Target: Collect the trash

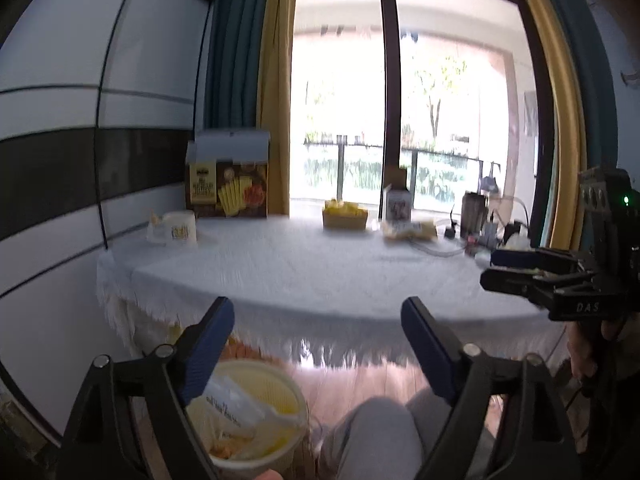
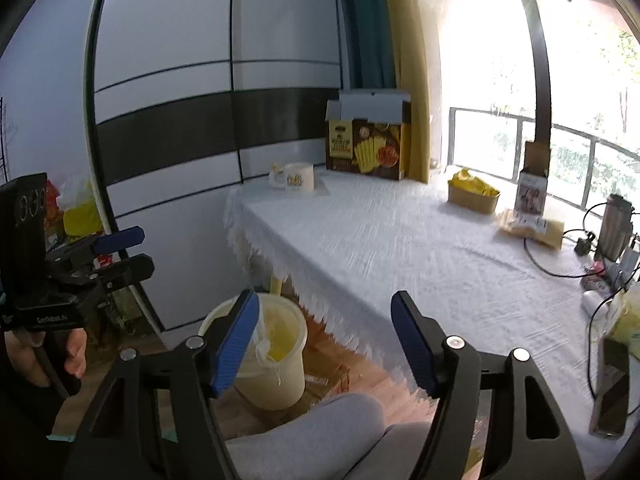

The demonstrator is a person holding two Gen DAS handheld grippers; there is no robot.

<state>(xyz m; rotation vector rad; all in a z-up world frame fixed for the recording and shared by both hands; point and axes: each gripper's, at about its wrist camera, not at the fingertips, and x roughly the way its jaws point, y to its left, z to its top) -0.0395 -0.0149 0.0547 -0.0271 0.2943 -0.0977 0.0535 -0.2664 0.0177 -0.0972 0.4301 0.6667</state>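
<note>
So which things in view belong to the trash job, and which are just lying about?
Job:
- cream bin on the floor, wrappers inside
- left claw, open and empty
- right claw, open and empty

Lying about:
- cracker box
- tissue roll
- snack tray
- flask
- cables
- tablecloth

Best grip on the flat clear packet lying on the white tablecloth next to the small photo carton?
Take the flat clear plastic packet by its near long edge, coming from the table's front side with tongs pointing slightly down. It lies flat, so only a thin edge offers a pinch; the upright photo carton blocks the far side and a black cable crosses near its right end.
</note>
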